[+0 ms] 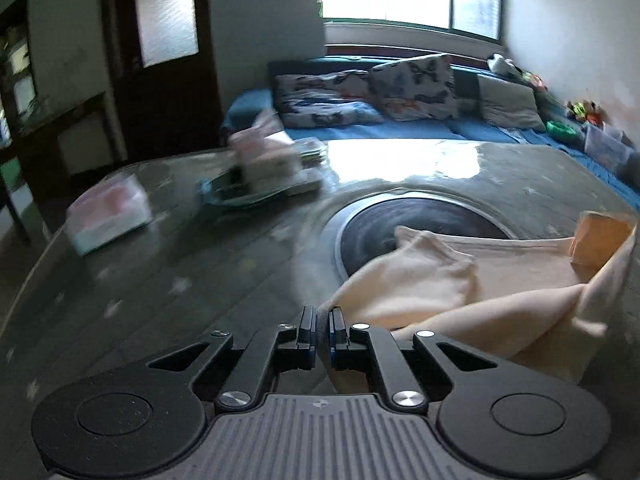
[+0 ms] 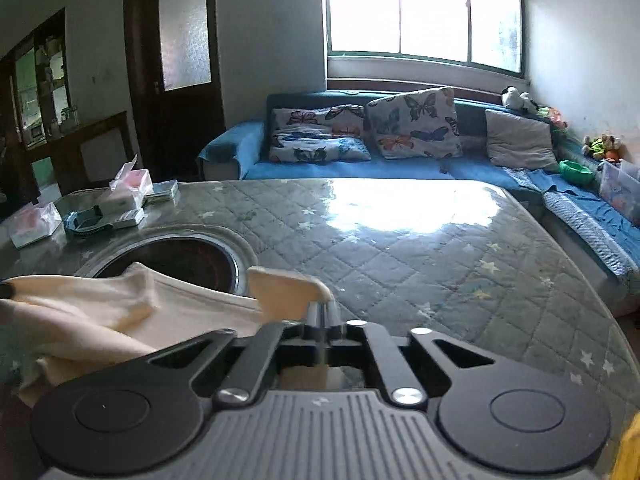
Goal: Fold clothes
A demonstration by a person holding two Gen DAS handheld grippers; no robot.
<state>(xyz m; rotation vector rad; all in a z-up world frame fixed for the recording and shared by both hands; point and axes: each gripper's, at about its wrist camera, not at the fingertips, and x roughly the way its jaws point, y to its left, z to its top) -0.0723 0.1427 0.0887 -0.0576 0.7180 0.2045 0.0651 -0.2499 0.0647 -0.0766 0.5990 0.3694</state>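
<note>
Both grippers pinching a cream garment over the quilted table

left gripper [image 1: 322, 326] sits low, jaws nearly closed with a bit of cream garment [image 1: 472, 280] edge between them; right gripper [image 2: 322, 314] is level, clamped on a raised corner; cloth drapes partly across the round inset [image 2: 180, 256] in the table [image 2: 440, 264]

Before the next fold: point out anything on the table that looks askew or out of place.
The cream garment lies bunched, one edge draped over the round recessed opening in the table. Both hand-held grippers, left and right, pinch its fabric. Nothing looks spilled or damaged.
</note>
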